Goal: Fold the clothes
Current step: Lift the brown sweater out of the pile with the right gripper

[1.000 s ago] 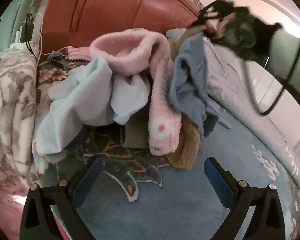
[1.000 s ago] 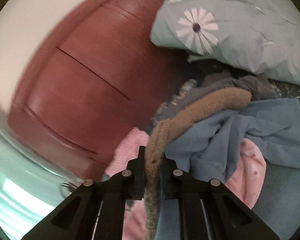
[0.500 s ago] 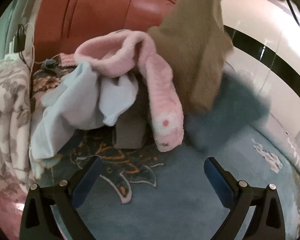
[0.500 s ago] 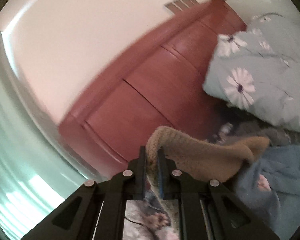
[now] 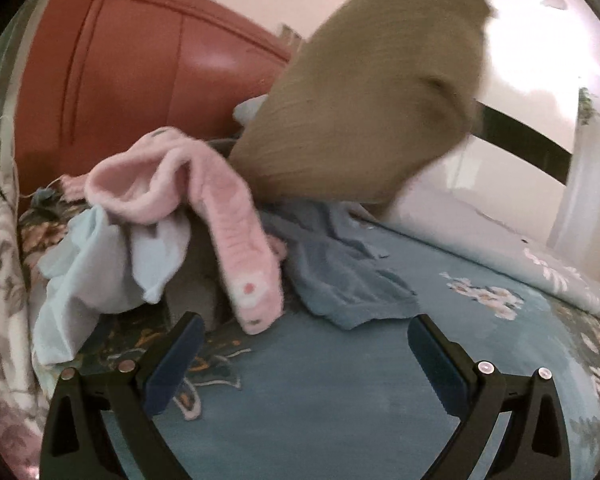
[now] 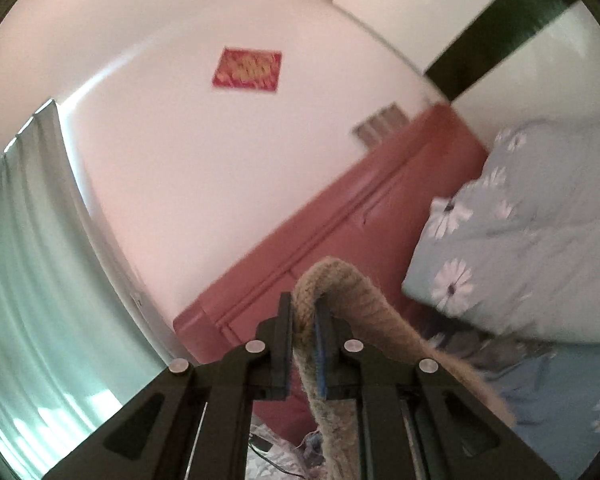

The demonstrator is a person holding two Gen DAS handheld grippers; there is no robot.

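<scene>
The right gripper is clenched on a fold of the brown knitted garment, which hangs in the air above the pile of clothes on the bed. The left gripper waits low with its fingers spread and nothing between them. This looks like the picking-out step; next the garment needs spreading flat on the blue cover, probably with the left taking a second edge

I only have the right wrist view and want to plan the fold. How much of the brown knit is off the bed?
Observer: The brown knit hangs high; its lower edge reaches the pile.
Operator: Is the left tool helping?
Observer: No, the left tool is open and empty, above the blue bedspread.
Operator: What remains piled?
Observer: A pink garment, a pale blue garment and a blue knit.
</scene>
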